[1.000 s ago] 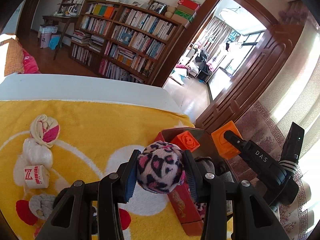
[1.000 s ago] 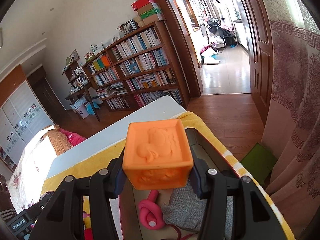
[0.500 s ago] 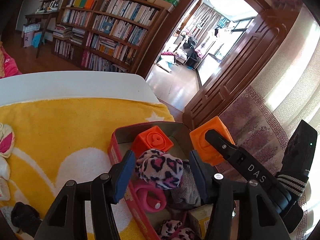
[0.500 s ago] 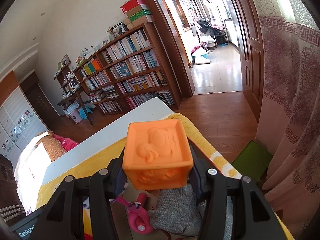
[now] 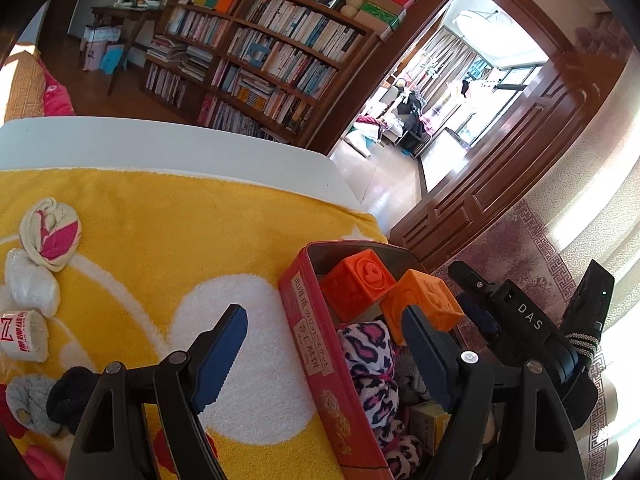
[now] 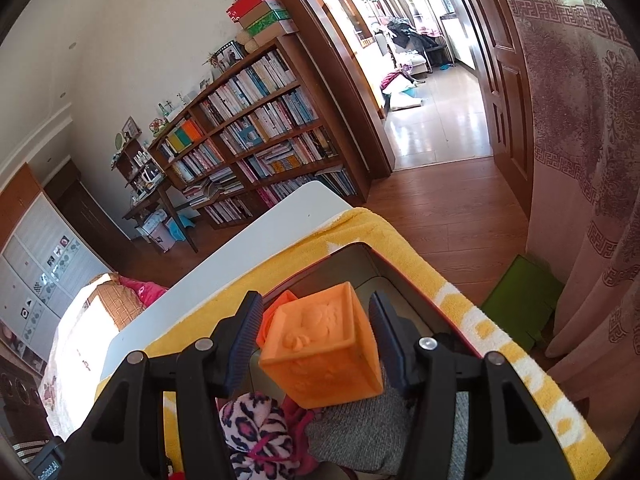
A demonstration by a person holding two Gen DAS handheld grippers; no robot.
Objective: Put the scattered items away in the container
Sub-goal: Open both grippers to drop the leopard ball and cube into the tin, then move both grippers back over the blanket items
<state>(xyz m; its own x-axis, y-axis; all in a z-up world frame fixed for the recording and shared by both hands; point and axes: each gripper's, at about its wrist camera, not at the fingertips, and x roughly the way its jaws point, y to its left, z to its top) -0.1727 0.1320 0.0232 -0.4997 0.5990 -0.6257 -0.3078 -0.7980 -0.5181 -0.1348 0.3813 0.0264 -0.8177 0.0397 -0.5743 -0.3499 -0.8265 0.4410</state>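
From the left wrist, the left hand-held gripper point(image 5: 324, 344) is opening with nothing gripped; the leopard sock ball point(image 5: 370, 354) already lies in the red tin point(image 5: 316, 360), so it can turn to the rolled socks point(image 5: 50, 234) left on the surface. From the right wrist, the right hand-held gripper point(image 6: 316, 334) is opening around the orange cube point(image 6: 322, 346) tilted over the tin's contents; best let it widen fully before lifting.

Both grippers: matte black plastic frames w/ triangular cut-outs, silver screws at pivots, dark blue ribbed pads on finger insides. Left gripper point(image 5: 324, 344); right gripper point(image 6: 316, 332). Right one has white "DAS" lettering on side, striped band behind it.
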